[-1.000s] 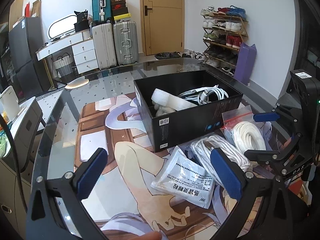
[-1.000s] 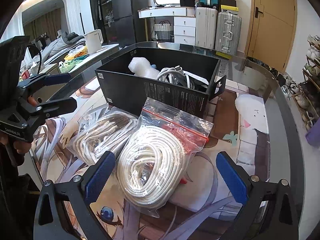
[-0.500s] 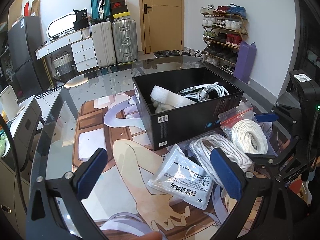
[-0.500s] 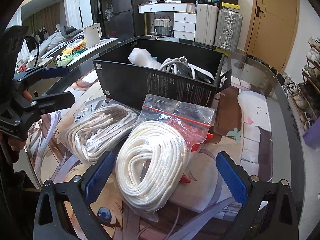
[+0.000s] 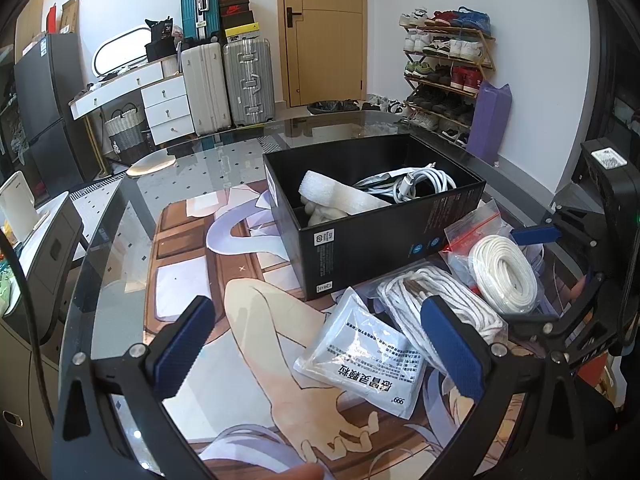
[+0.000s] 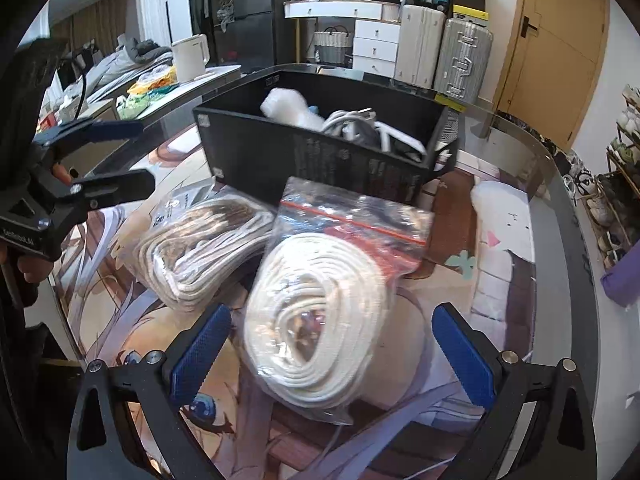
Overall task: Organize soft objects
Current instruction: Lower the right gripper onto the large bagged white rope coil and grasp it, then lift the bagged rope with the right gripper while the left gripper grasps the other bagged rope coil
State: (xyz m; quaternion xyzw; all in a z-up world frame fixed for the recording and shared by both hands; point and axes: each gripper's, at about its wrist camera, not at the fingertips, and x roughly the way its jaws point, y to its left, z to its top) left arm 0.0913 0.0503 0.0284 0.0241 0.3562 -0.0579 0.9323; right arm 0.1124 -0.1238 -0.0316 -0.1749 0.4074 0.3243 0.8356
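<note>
A black box (image 5: 384,232) (image 6: 320,160) on the glass table holds a white foam roll (image 5: 336,196) and white cables (image 5: 420,180). In front of it lie a bagged coil of white rope (image 6: 316,320) (image 5: 504,272), a second bagged rope bundle (image 6: 200,248) (image 5: 440,304) and a white medicine packet (image 5: 368,356). My right gripper (image 6: 328,352) is open with the rope coil between its fingers, apart from the pads. My left gripper (image 5: 320,344) is open and empty, above the packet.
The table edge (image 6: 560,184) curves round on the right. A printed mat (image 5: 192,264) covers the table under the glass. Suitcases (image 5: 224,80), a white dresser (image 5: 160,100) and a shoe rack (image 5: 448,72) stand beyond the table.
My right gripper has moved forward and down so the rope coil now sits between its fingers. My left gripper has drifted slightly.
</note>
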